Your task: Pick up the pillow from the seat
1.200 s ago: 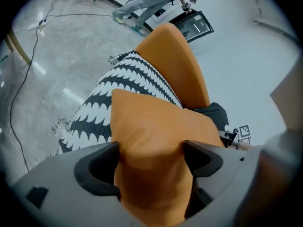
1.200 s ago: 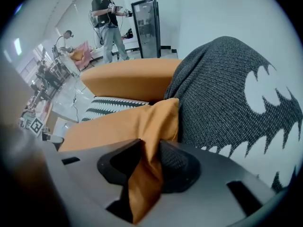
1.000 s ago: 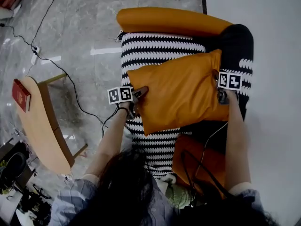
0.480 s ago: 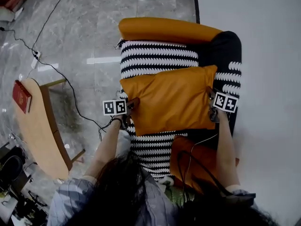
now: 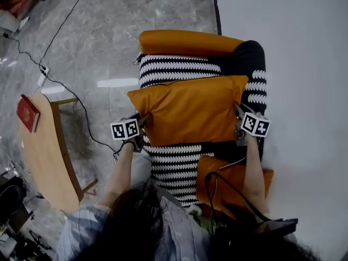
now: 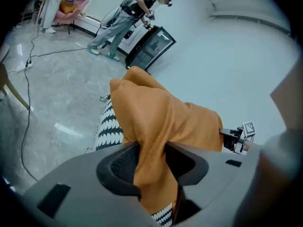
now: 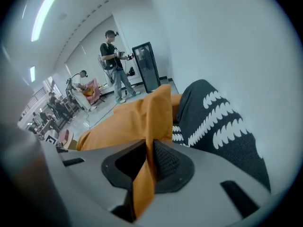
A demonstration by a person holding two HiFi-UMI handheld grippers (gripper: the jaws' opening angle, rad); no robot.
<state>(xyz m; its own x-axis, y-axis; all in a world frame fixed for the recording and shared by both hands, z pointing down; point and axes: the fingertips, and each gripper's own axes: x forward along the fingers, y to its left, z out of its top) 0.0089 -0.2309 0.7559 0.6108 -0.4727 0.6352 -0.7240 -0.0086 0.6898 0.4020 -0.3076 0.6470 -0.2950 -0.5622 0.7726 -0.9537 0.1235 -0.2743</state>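
Head view: the orange pillow (image 5: 187, 110) is lying crosswise at the frame's centre, over the striped seat (image 5: 179, 67), stretched between the two grippers. The left gripper (image 5: 142, 123) is gripping its lower left corner and the right gripper (image 5: 238, 113) is gripping its right edge. Whether the pillow is touching the seat cannot be told here. An orange armrest (image 5: 185, 41) is running along the seat's top edge. At the left, a red book (image 5: 28, 113) is lying on a wooden table (image 5: 46, 156), and a cable (image 5: 60, 86) is trailing over the floor.

Left gripper view: the jaws of the left gripper (image 6: 151, 160) have just been closing and are pinching a thick fold of the pillow (image 6: 161, 112), which is bulging up at the centre. The seat (image 6: 109, 126) is showing at its lower left. The right gripper (image 6: 236, 137) is showing at the pillow's far right end. A person (image 6: 128, 15) is standing by a cabinet (image 6: 151, 46) at the top.

Right gripper view: the jaws of the right gripper (image 7: 150, 162) have just been closing and are standing narrow, clamping a thin flap of the pillow (image 7: 128, 122). The dark patterned backrest (image 7: 218, 122) is rising at the right.
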